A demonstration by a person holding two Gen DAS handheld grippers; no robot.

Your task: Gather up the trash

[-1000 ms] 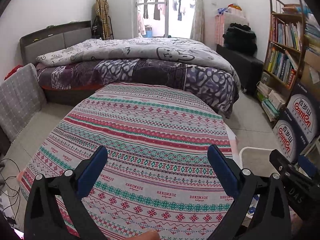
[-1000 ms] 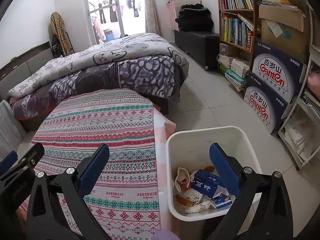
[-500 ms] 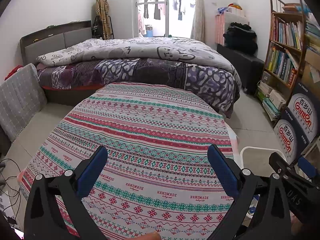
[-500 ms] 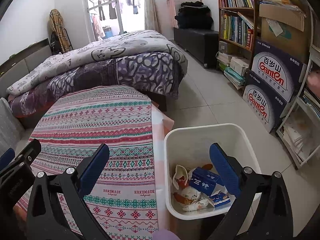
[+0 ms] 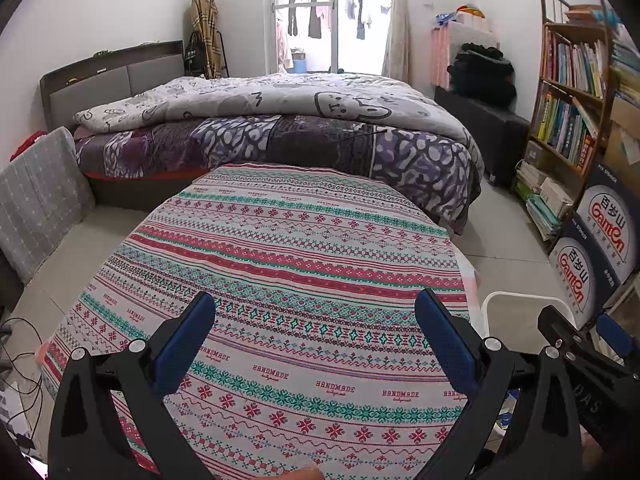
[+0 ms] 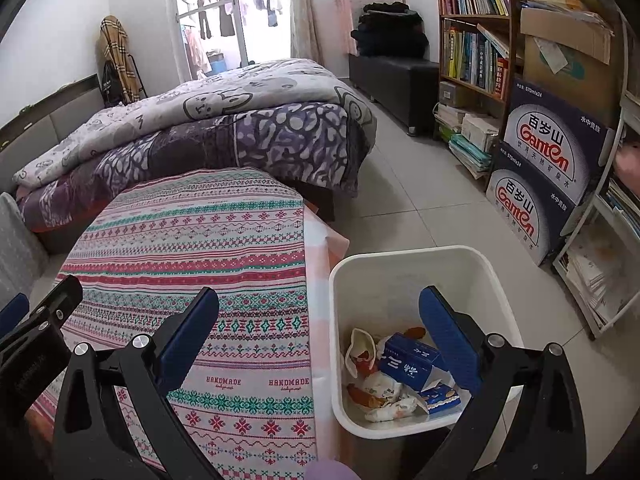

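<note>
A white trash bin stands on the floor right of the table. It holds a blue carton, white wrappers and other scraps. Its rim shows in the left wrist view. My right gripper is open and empty, hovering above the table's right edge and the bin. My left gripper is open and empty above the patterned tablecloth. No trash shows on the cloth in either view.
A bed with a purple quilt stands behind the table. A bookshelf and stacked water boxes line the right wall. A grey cushion and cables are on the left. Tiled floor lies right of the bed.
Both grippers stay open. The views shift only slightly; the right wrist view has drifted a little so the bin sits slightly higher and further left.
</note>
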